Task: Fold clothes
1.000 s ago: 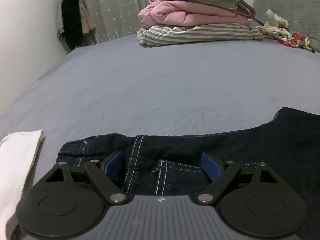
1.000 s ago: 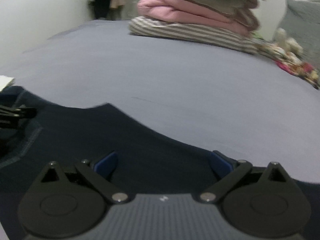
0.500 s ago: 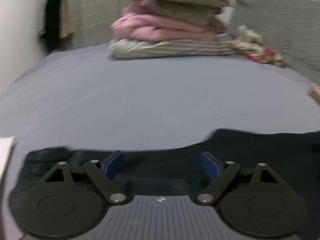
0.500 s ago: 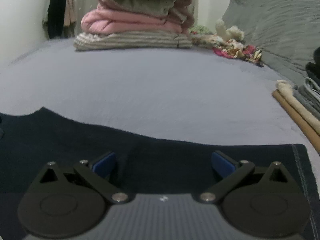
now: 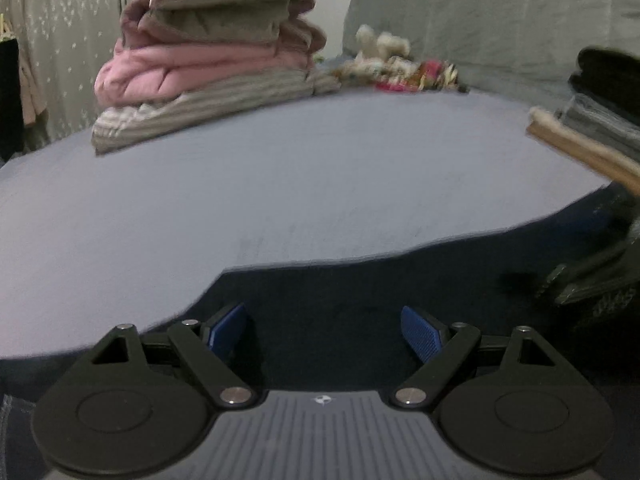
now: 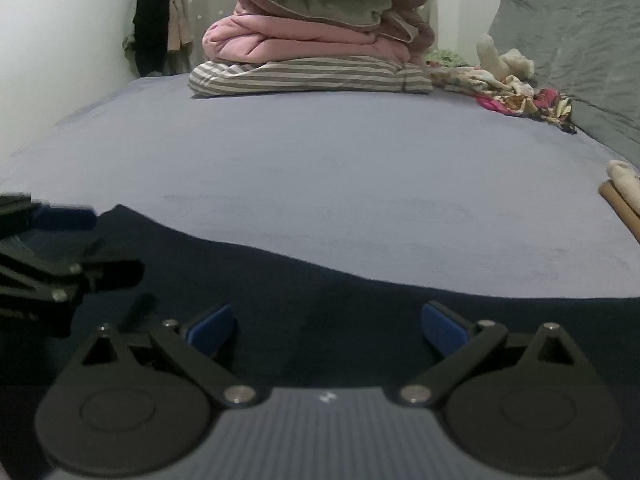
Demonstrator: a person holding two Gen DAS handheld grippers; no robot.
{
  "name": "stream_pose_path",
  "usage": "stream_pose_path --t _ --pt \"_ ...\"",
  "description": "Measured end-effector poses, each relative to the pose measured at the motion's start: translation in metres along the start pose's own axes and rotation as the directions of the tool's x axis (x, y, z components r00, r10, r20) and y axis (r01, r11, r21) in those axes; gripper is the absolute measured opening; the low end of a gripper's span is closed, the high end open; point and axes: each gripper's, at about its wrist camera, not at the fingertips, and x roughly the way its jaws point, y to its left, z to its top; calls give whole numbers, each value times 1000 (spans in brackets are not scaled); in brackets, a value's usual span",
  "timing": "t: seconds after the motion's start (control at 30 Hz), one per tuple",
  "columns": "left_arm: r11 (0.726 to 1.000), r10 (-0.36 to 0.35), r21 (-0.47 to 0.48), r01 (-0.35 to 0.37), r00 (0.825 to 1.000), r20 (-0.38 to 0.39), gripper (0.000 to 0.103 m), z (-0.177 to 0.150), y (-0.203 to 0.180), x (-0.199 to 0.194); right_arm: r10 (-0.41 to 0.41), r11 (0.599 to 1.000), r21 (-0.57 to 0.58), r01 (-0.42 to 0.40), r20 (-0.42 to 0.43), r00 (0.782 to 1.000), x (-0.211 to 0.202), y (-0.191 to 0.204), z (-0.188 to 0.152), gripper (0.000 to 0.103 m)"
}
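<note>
Dark blue jeans (image 5: 360, 280) lie flat along the near edge of the grey-blue bed (image 5: 280, 176); the right wrist view shows the same jeans (image 6: 320, 304). My left gripper (image 5: 324, 330) hovers over the denim with its blue pads wide apart and nothing pinched between them. My right gripper (image 6: 326, 326) is likewise open above the jeans. In the right wrist view the left gripper (image 6: 48, 248) shows at the left edge. At the right edge of the left wrist view, a blurred dark shape looks like the right gripper (image 5: 592, 276).
A tall stack of folded bedding (image 6: 320, 36), pink and brown over striped, stands at the far side. A grey pillow (image 6: 572, 40), a soft toy (image 6: 504, 60) and a floral cloth (image 6: 516, 98) lie far right. Folded tan and grey clothes (image 5: 588, 140) sit at the right.
My left gripper has swung right along the jeans, leaving the stitched waistband and the white cloth behind. The right gripper has also shifted right, and the left gripper now shows in its view.
</note>
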Motion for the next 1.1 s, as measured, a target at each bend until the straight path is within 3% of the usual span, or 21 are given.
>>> stream_pose_path --t 0.07,0.3,0.4,0.5,0.63,0.77,0.83,0.93,1.0,1.07,1.1 --pt "999 -15 -31 16 1000 12 87 -4 3 1 -22 1000 10 22 3 1000 -1 -18 -2 101" --pt "1000 11 -11 -10 1000 21 88 -7 -4 1 -166 980 108 164 6 986 -19 -90 -13 101" --pt "1000 11 -10 -10 1000 22 88 -6 -3 0 -228 962 166 218 40 973 -38 -122 -13 101" --pt "1000 10 -21 -10 1000 22 88 -2 0 -1 -318 927 228 298 55 947 -51 -159 -16 101" --pt "998 44 -36 -43 998 51 88 7 16 -5 -288 880 404 250 35 957 -56 -201 -29 97" --pt "995 78 -65 -75 996 53 88 17 44 -3 -228 871 453 191 28 973 -50 -215 -37 93" --pt "995 26 -99 -22 999 36 83 21 59 2 -206 868 467 170 28 978 -46 -220 -37 93" --pt "983 -124 -146 115 991 -55 70 24 72 20 -181 863 485 140 38 983 -39 -226 -33 89" --pt "975 -149 -174 135 986 -70 68 23 77 25 -173 856 501 125 50 984 -38 -230 -34 78" --pt "966 -146 -222 129 988 -58 51 22 84 25 -169 845 522 113 62 984 -38 -235 -34 64" --pt "960 -135 -253 117 989 -53 34 22 88 24 -166 839 534 104 69 984 -38 -238 -35 57"
